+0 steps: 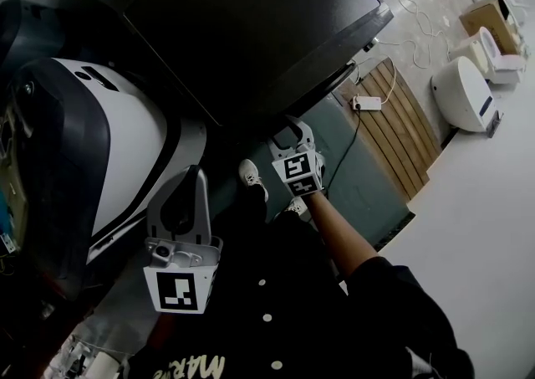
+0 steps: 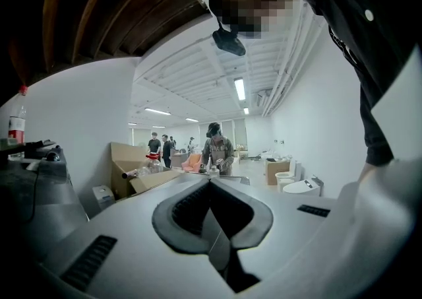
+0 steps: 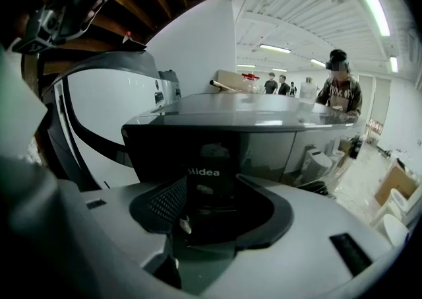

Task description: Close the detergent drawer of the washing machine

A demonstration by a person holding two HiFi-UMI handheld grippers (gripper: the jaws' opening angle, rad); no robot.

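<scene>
Rt gripper (image 1: 288, 133) tips lost in shadow under washer top (image 1: 251, 34); washer front (image 3: 211, 159) btwn its fingers (image 3: 161, 205) too dark to pick out drawer, contact unclear; people (image 2: 217, 147) past left gripper (image 2: 210, 182) fingers too small

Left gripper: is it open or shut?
Shut. The left gripper has its pads touching at the tips in its own view, with nothing between them.

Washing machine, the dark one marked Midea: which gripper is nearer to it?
Right. The right gripper is at the front edge of the washing machine, pointing at it; the left gripper is further back, beside a white appliance.
</scene>
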